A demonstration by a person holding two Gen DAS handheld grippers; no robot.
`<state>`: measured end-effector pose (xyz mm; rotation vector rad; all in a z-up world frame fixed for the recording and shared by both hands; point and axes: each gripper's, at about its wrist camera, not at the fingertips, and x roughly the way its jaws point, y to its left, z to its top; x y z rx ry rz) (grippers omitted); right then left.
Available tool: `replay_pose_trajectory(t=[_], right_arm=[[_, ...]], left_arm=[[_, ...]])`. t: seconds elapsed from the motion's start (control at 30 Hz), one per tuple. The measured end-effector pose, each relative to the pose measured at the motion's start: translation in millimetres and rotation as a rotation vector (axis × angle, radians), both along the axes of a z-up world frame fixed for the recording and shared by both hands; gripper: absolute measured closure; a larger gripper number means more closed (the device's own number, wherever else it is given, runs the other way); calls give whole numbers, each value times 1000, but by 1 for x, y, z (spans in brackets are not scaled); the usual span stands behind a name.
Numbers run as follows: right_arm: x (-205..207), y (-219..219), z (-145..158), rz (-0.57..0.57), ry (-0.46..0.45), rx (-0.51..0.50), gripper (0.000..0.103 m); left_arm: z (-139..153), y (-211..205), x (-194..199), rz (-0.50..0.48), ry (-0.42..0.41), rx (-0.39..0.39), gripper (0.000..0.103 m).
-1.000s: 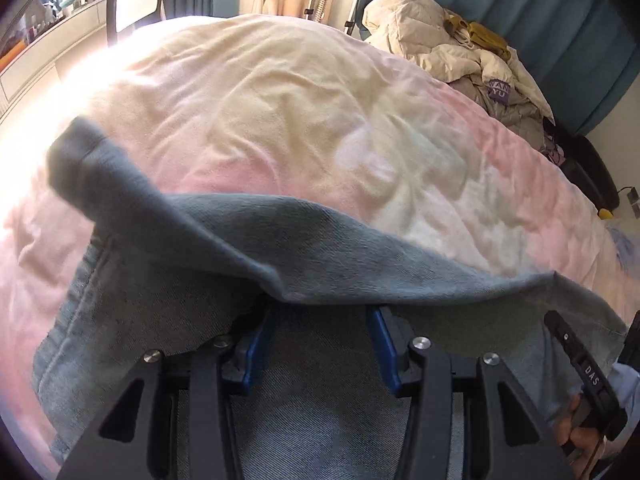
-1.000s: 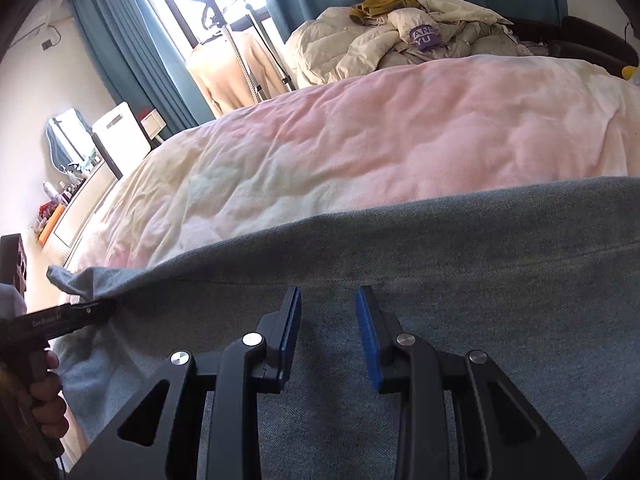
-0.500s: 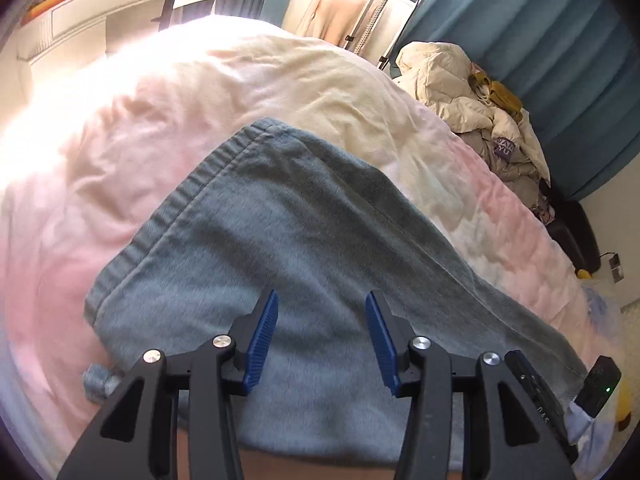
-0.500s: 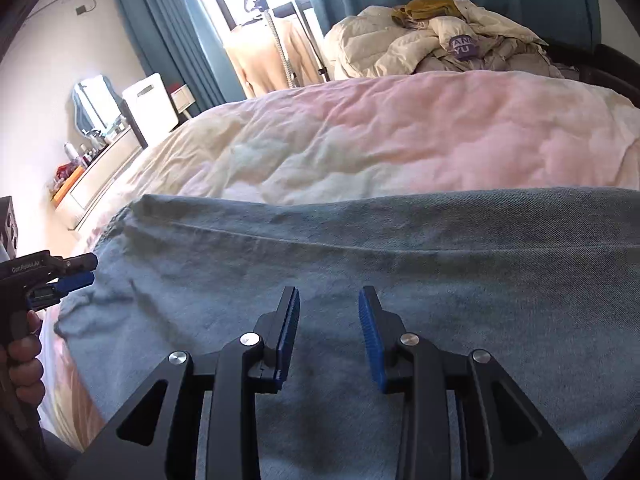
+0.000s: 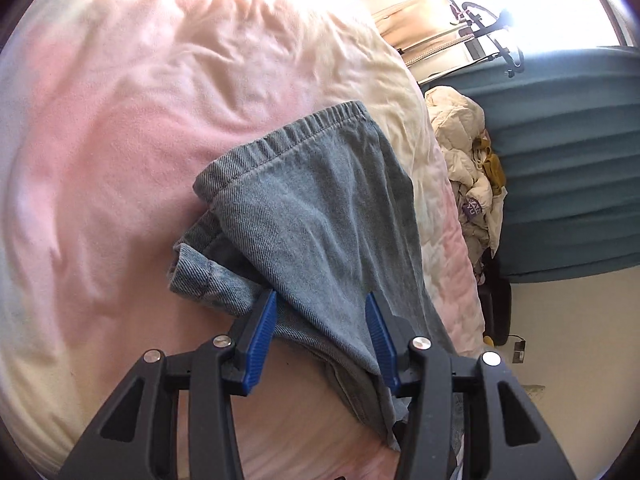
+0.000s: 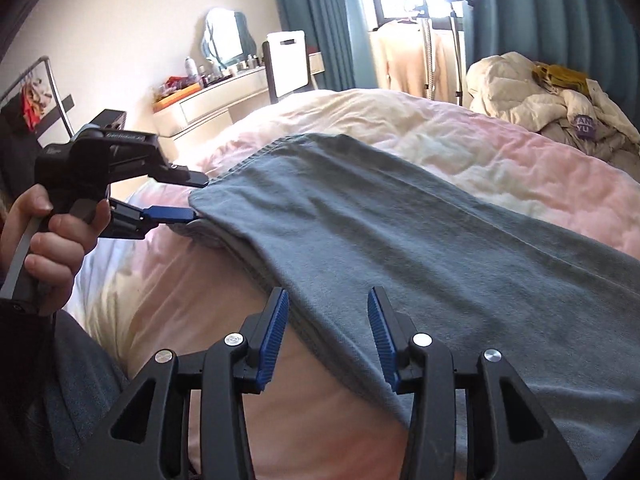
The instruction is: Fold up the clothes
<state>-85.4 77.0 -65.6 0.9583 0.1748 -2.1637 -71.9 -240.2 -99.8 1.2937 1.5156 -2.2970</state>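
A pair of blue-grey denim trousers (image 5: 320, 220) lies folded over on the pink and cream bedspread (image 5: 100, 140), its elastic waistband toward the far end. My left gripper (image 5: 320, 320) is open, its blue pads at the near edge of the folded denim, holding nothing. In the right wrist view the trousers (image 6: 400, 248) stretch across the bed. My right gripper (image 6: 326, 328) is open over the near edge of the cloth. The left gripper (image 6: 192, 196) shows there at the left, open at the cloth's end.
A heap of cream and beige clothes (image 6: 540, 92) lies at the far end of the bed. A clothes rack (image 6: 432, 32), teal curtains (image 6: 320, 20), a white dresser (image 6: 208, 100) and a chair (image 6: 286, 64) stand behind. The bedspread (image 6: 520, 168) lies around the trousers.
Both grippers have drawn back toward the near edge of the bed. The left gripper has swung round to the end of the trousers. The denim has settled flat, folded over itself.
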Motion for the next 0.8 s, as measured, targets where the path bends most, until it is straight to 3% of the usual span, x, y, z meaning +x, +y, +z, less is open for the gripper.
replay_pose_trajectory(t=[0.13,0.3,0.5,0.6,0.67,0.77,0.8], right_arm=[[-3,-8,-10,5,-5,17,61],[-24,-3,-26,-19,-103,-40,62],[-30,-7,-32,30,-149,-94,62],[-22,-19,-32,77,-115,-64,62],[-19,-25,-36,86,-105,-33,62],[-24,-23,-42,60,-120,-31,76],[-26,-20,-42,51,-129,-44,88]], left_arm=[[-7,2,-12,0,-12,-10,56],[-14,2,-25,15,-3,-6,57],[-11,5,-28,20,-8,-74,76],[-8,4,-27,35,24,-80,98],[-3,5,-26,32,61,-87,98],[5,8,-24,32,109,-90,99],[8,9,-22,35,124,-89,100]])
